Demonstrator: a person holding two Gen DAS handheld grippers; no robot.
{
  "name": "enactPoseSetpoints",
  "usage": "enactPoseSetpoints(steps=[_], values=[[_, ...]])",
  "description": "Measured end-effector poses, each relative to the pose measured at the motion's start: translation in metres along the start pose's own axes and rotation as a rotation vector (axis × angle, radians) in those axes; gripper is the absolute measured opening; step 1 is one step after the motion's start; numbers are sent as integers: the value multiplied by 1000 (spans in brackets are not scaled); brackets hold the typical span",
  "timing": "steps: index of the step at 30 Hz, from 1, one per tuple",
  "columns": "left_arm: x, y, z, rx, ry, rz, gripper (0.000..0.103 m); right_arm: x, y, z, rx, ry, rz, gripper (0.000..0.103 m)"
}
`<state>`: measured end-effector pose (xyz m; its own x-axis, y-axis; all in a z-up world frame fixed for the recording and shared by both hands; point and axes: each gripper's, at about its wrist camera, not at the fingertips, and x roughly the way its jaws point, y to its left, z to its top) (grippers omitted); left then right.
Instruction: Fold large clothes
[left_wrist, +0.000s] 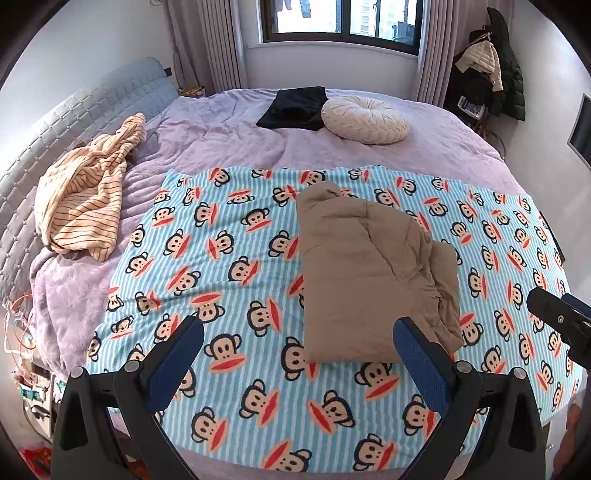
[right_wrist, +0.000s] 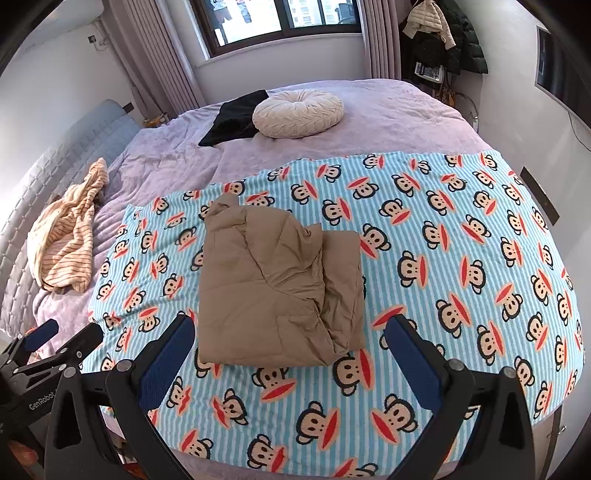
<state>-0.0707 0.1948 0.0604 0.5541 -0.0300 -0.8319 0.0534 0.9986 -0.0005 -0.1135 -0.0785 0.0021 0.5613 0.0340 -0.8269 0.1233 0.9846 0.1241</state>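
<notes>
The folded tan garment (left_wrist: 373, 273) hides its inner layers; only a rumpled edge shows at its 3 o'clock side. It looks soft and puffy, a rough rectangle lying on the monkey-print striped blanket (left_wrist: 229, 266) over the fuzzy lilac bedspread (left_wrist: 221, 129). A crumpled striped garment (left_wrist: 85, 195) lies at 9 o'clock. The left gripper (left_wrist: 297, 341) and the right gripper (right_wrist: 290, 334) both hover spread wide, empty, above the blanket's near edge.
</notes>
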Motion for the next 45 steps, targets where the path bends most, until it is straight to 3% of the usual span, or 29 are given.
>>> enactPoseSetpoints(steps=[45], values=[[-7,0,-1,-12,-5,4,103,-5,4,0,-14,-1,5,103]])
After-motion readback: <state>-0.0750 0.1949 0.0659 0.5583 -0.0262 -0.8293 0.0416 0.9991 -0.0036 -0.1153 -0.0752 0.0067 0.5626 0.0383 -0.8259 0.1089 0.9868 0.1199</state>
